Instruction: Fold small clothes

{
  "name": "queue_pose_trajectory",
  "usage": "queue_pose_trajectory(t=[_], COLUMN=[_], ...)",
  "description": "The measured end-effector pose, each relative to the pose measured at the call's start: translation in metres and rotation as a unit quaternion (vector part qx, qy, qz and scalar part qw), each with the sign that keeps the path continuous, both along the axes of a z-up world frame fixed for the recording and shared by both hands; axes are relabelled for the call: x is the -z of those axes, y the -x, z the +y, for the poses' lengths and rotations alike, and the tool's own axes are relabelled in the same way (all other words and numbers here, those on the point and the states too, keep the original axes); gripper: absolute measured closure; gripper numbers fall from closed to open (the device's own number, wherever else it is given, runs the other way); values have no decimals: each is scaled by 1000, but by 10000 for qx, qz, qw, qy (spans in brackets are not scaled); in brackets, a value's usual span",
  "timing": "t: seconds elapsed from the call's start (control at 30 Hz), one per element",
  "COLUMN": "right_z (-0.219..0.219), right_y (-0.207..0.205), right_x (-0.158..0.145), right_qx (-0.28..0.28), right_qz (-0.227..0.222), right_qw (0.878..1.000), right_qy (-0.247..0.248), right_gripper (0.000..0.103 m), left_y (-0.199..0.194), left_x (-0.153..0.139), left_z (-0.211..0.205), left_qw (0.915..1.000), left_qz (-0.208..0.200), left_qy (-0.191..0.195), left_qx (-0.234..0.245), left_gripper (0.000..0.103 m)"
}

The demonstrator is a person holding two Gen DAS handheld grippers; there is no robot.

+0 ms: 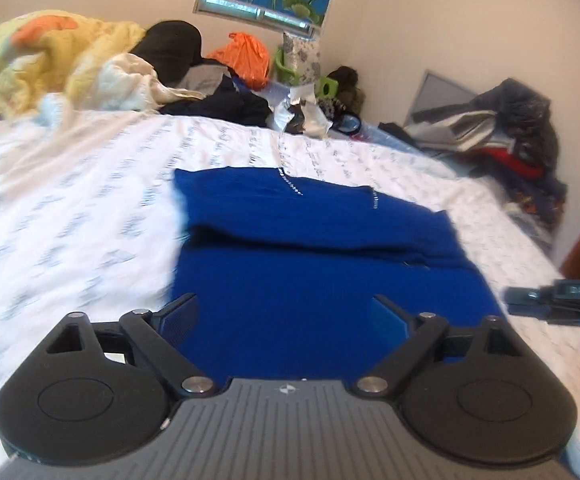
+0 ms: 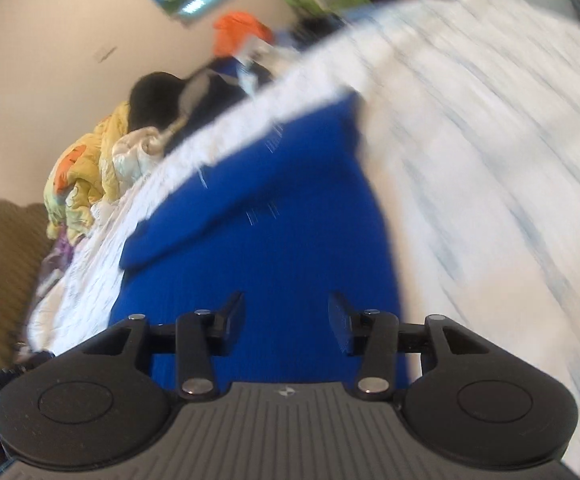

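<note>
While one blue garment (image 1: pixel 322 248) lies folded on the white patterned bed sheet (image 1: pixel 70 208), two grippers hang above its near edge. The left gripper (image 1: pixel 290 316) has its fingers (image 1: pixel 180 316) spread wide with nothing between them. The right gripper (image 2: pixel 286 320) shows a narrower gap, also with nothing gripped. One yellow quilt (image 1: pixel 50 56) and one orange bag (image 1: pixel 246 56) sit at the bed's far side.
</note>
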State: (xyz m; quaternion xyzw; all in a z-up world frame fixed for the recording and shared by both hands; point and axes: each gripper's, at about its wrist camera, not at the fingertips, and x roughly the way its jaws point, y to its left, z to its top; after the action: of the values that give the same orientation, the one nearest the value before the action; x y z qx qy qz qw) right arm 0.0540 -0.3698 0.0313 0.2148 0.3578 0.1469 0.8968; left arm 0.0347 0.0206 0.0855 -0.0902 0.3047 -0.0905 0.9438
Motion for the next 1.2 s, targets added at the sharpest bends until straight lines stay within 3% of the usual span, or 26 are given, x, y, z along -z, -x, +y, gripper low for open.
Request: queue_pose_trajectory(t=[0.07, 0.13, 0.2, 0.27, 0.3, 0.37, 0.43, 0.47, 0.5, 0.53, 0.6, 0.63, 0.67, 0.7, 0.77, 0.83, 0.93, 1.0, 1.07, 1.13, 1.17, 1.2], right_z=[34, 68, 89, 83, 73, 50, 49, 57, 66, 75, 88, 96, 104, 109, 113, 93, 69, 69, 85, 104, 115, 117], right_y=[-38, -64, -68, -57, -50, -52, -52, -52, -51, -48, -26, -14, -3, 7, 38, 60, 83, 90, 97, 114, 119, 128], right_x=[11, 23, 34, 42, 46, 48, 45, 40, 33, 24, 16, 17, 21, 28, 36, 39, 30, 19, 12, 16, 22, 29], right_qx=[26, -55, -135, -381, -357, -161, -316, -286, -151, -88, -499, -746, -884, -990, -1103, -1014, -855, -600, -797, -1309, -1583, -1693], right_qz=[-35, -21, -374, -728, -873, -787, -772, -641, -382, -184, -294, -329, -286, -196, -681, -657, -366, -116, -247, -504, -525, -686], right_qw=[9985, 9932, 9837, 9739, 9714, 9817, 9774, 9723, 9710, 9740, 9830, 9831, 9810, 9772, 9602, 9659, 9657, 9690, 9697, 9581, 9463, 9382], right_qy=[546, 1162, 1753, 2116, 2179, 1727, 1944, 2231, 2355, 2256, 1741, 1640, 1703, 1870, 2475, 2290, 2423, 2394, 2296, 2497, 2769, 2941], right_gripper=[58, 58, 59, 58, 58, 58, 58, 57, 55, 50, 45, 33, 24, 24, 19, 12, 7, 7, 7, 7, 7, 6], left_y=[-36, -63, -62, -60, -59, -56, -53, -47, -38, -29, -8, 3, 12, 21, 50, 71, 93, 102, 114, 123, 128, 135], left_x=[16, 39, 55, 58, 60, 61, 60, 57, 52, 48, 44, 46, 51, 59, 68, 67, 63, 54, 50, 58, 65, 67], left_z=[-26, -40, -41, -21, -12, -1, -7, -8, -10, -15, -26, -33, -39, -44, -47, -33, -20, -30, -44, -57, -57, -49], left_qw=[9996, 9970, 9916, 9924, 9910, 9919, 9877, 9885, 9906, 9938, 9964, 9958, 9943, 9919, 9868, 9869, 9851, 9850, 9837, 9786, 9781, 9822], left_qz=[173, 534, 348, 369, 367, 396, 387, 425, 435, 380, 254, 277, 372, 511, 264, 362, 383, 411, 178, 307, 420, 385], left_qy=[-228, -562, -1246, -1175, -1285, -1204, -1517, -1450, -1292, -1046, -767, -756, -801, -880, -1425, -1316, -1520, -1491, -1391, -1486, -1505, -1335], left_qx=[-18, 28, -16, 57, 15, 62, -62, -113, -133, -45, 249, 428, 605, 757, 726, 862, 702, 769, 1129, 1388, 1373, 1262], left_gripper=[22, 23, 14, 8, 5, 3, 2, 10, 11, 10, 3, 2, 2, 2, 0, 0, 0, 4, 2, 1, 0, 0])
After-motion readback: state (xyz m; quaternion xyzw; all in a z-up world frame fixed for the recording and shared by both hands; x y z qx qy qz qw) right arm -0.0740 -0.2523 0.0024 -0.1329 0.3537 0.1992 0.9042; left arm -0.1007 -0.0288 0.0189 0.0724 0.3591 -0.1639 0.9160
